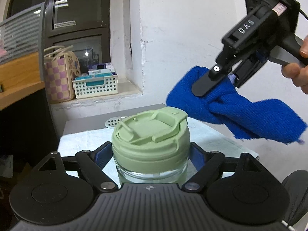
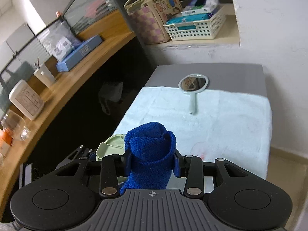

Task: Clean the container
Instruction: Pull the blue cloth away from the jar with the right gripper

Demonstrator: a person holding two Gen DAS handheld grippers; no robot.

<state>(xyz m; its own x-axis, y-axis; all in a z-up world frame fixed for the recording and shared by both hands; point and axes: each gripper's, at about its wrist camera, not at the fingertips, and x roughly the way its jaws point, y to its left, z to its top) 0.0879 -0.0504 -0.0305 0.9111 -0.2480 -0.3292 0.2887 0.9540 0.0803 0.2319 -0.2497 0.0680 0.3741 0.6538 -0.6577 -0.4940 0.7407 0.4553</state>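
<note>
Jar [image 1: 152, 165], clear glass with green lid [image 1: 151, 129], sits clamped between fingers of your left gripper [image 1: 151, 154], above white towel [image 1: 80, 140] on grey table [image 2: 231, 71]. Your right gripper [image 2: 152, 163] squeezes rolled blue cloth [image 2: 150, 148] (loose end hanging), up and right of lid, not touching. Hand mirror [image 2: 193, 82] lies farther back on towel.

Only a hand mirror [image 2: 193, 84] lies on the white towel [image 2: 231, 119]; wall close right.
</note>
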